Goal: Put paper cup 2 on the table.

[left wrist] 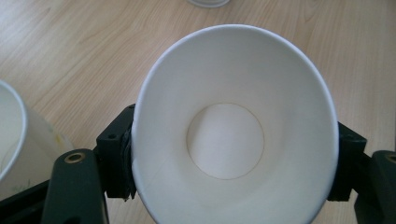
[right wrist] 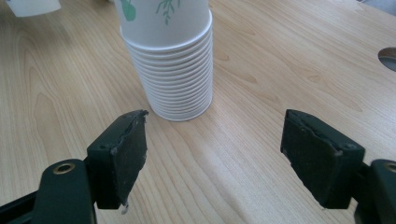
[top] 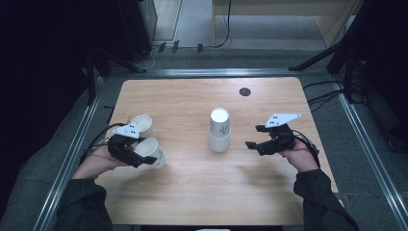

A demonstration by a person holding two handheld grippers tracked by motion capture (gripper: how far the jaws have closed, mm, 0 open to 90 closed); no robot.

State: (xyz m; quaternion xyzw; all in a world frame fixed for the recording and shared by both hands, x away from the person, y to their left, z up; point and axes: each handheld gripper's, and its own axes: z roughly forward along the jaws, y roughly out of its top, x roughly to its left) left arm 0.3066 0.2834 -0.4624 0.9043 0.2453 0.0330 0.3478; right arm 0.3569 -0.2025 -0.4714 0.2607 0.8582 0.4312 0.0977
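the left tongs (top: 139,158) are clamped on the sides of a white paper cup (left wrist: 233,130), lifted and tipped so its open mouth faces the camera, just beside a second white paper cup (top: 143,123) resting on the light wooden desk (top: 192,187). the right tongs (right wrist: 215,154) stand wide apart and empty, aimed at the upturned stack of white paper cups with green leaf print (right wrist: 175,60) at the desk's centre. judging by this, the held cup should be gripped lightly to avoid crushing, turned mouth-down and lowered squarely over the stack while the right tongs steady its base.
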